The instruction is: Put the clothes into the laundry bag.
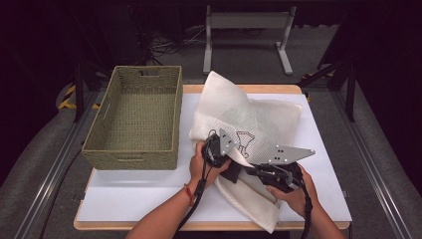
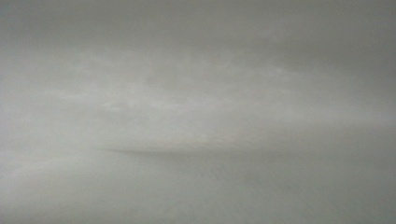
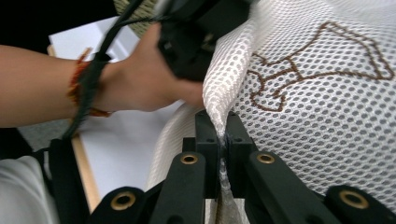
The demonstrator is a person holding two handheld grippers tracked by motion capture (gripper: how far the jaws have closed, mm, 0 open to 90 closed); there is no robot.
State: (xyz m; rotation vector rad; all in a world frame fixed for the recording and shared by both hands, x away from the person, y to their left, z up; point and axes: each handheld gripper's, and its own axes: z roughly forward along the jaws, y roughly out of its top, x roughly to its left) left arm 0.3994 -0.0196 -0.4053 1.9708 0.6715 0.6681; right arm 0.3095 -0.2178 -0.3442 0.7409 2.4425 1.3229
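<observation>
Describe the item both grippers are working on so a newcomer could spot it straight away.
Start from the white-topped table; the woven olive-green rectangular basket sits on its left part. Directly to the right of the basket lies the crumpled white mesh fabric bag. Unlike anything nearby, it is soft and perforated, with a brown outline design stitched on it.

Pale blur in the left gripper view hides the left hand-held gripper's jaws
</observation>
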